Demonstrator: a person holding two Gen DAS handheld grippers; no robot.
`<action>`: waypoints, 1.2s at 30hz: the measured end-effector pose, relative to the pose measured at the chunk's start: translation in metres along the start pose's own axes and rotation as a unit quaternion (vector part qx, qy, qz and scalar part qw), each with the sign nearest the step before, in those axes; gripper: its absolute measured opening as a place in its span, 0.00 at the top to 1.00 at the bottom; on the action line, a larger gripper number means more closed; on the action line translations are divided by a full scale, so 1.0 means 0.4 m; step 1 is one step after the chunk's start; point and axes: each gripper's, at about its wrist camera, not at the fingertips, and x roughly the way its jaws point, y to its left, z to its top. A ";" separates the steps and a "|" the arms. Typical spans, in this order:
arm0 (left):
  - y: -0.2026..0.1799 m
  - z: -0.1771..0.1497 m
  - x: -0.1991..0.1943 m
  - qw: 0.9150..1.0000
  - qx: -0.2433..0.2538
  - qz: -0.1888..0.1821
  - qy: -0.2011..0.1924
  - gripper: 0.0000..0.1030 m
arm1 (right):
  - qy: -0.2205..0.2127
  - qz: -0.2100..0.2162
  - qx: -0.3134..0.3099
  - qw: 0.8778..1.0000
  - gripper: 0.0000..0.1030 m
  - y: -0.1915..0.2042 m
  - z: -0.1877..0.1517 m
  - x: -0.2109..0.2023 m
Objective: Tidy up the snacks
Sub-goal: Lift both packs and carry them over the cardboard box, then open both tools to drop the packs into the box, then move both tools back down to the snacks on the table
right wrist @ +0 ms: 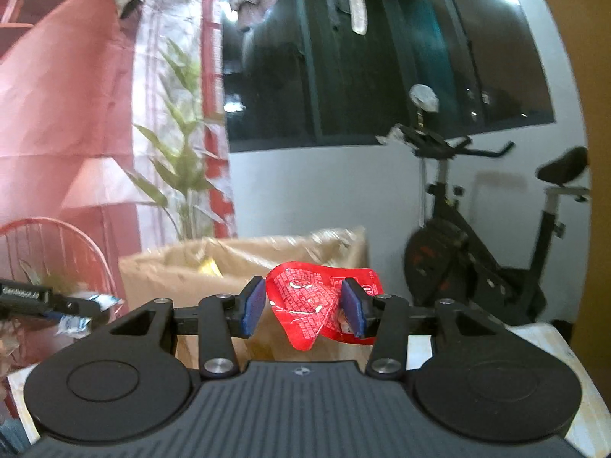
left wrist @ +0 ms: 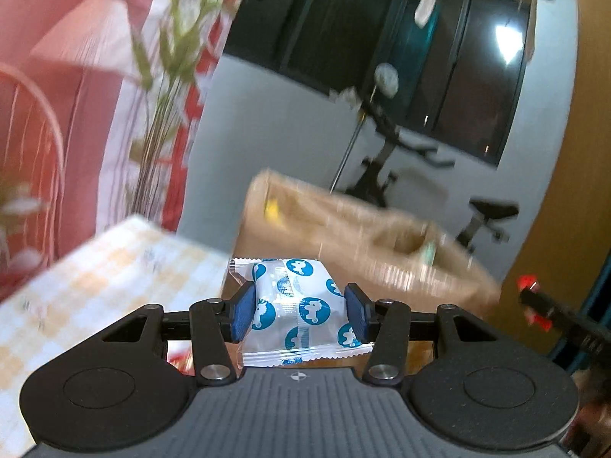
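A dark window and a grey wall back the left wrist view, with an exercise bike (left wrist: 401,160) beneath and a leafy plant (left wrist: 168,87) before a pink wall. A checked counter (left wrist: 99,278) runs to the left. The left gripper (left wrist: 301,313) is clenched on a white snack packet with blue animal prints (left wrist: 298,305), held in front of a brown cardboard box (left wrist: 355,236), which is blurred.

In the right wrist view the same window, plant (right wrist: 179,168) and bike (right wrist: 477,229) appear. The right gripper (right wrist: 303,311) pinches a crumpled red snack wrapper (right wrist: 309,301) before the cardboard box (right wrist: 214,263). At far left the other gripper (right wrist: 46,299) shows with its white packet (right wrist: 74,322).
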 end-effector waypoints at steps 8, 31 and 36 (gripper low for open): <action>-0.055 0.171 0.091 0.997 0.004 -0.044 -0.059 0.48 | -0.024 0.069 -0.027 0.997 0.55 0.069 0.093 0.163; -0.029 0.114 0.214 0.994 0.088 -0.035 0.045 0.22 | 0.030 0.031 -0.041 0.998 0.35 0.041 0.023 0.201; 0.025 0.090 0.119 0.992 0.115 -0.018 0.043 0.22 | 0.029 0.008 -0.027 0.999 0.35 -0.053 0.013 0.067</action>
